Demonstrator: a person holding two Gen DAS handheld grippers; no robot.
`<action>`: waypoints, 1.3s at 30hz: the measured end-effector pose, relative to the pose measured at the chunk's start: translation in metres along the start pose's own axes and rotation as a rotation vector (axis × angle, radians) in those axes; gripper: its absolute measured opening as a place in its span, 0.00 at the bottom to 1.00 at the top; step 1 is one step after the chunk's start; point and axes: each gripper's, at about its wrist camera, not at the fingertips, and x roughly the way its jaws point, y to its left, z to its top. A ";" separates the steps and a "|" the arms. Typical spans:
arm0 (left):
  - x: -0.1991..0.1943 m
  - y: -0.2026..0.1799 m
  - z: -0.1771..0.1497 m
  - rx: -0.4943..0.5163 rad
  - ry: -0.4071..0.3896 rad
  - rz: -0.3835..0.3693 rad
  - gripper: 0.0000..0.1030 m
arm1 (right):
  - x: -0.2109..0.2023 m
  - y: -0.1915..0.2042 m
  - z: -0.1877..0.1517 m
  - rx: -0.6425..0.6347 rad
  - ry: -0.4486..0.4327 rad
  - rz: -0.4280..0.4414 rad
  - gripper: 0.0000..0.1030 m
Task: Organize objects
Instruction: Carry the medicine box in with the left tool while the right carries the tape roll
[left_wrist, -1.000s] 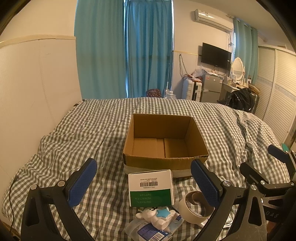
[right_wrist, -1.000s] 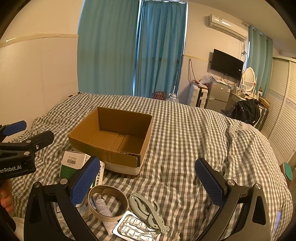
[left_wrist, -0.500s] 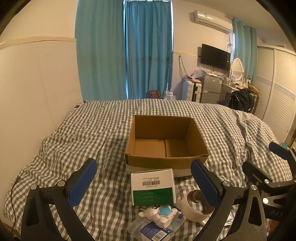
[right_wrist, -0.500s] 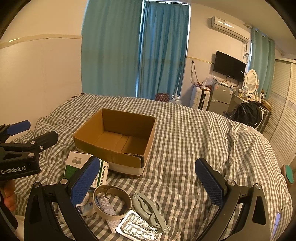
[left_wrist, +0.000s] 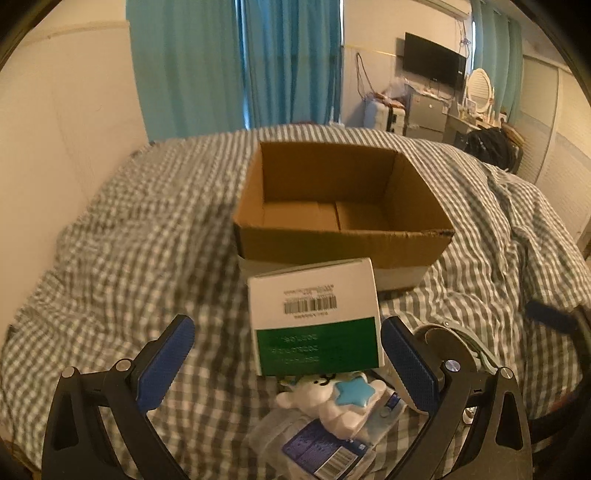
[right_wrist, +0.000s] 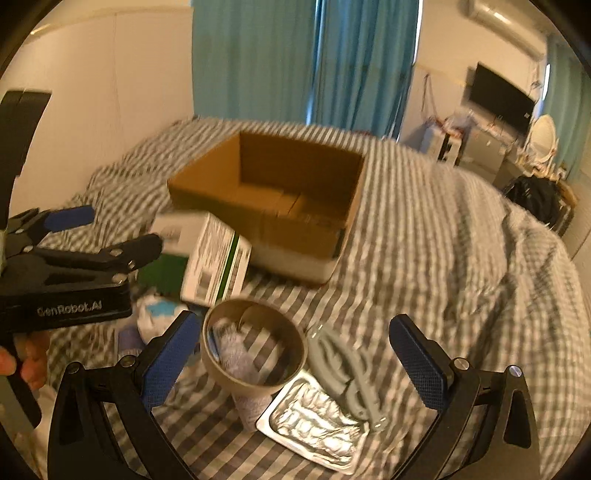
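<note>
An empty brown cardboard box (left_wrist: 343, 199) (right_wrist: 273, 199) sits open on the checked bed. In front of it lies a white and green carton (left_wrist: 316, 317) (right_wrist: 210, 258). My left gripper (left_wrist: 284, 363) is open, its blue pads either side of the carton's near end, just above a white bear toy with a blue star (left_wrist: 340, 398). My right gripper (right_wrist: 295, 363) is open above a tape roll (right_wrist: 255, 350), grey pliers (right_wrist: 347, 373) and a foil blister pack (right_wrist: 314, 417). The left gripper (right_wrist: 70, 247) also shows at the left of the right wrist view.
A plastic packet with a barcode (left_wrist: 321, 450) lies under the bear toy. The checked duvet (left_wrist: 129, 258) covers the whole bed. A white wall (left_wrist: 74, 110) runs along the left. Curtains (left_wrist: 236, 66), a TV (left_wrist: 434, 61) and furniture stand behind the bed.
Both grippers have moved forward and down toward the objects. The carton now sits between the left pads, and the tape roll and pliers now lie between the right pads.
</note>
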 end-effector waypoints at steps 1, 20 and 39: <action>0.003 0.000 -0.001 0.000 0.004 -0.017 1.00 | 0.007 0.001 -0.002 0.003 0.020 0.012 1.00; 0.080 -0.005 -0.001 0.037 0.119 -0.178 1.00 | 0.051 -0.006 -0.014 0.081 0.150 0.252 0.97; 0.015 0.024 0.016 -0.008 -0.044 -0.130 0.93 | 0.026 0.007 -0.011 0.015 0.102 0.205 0.78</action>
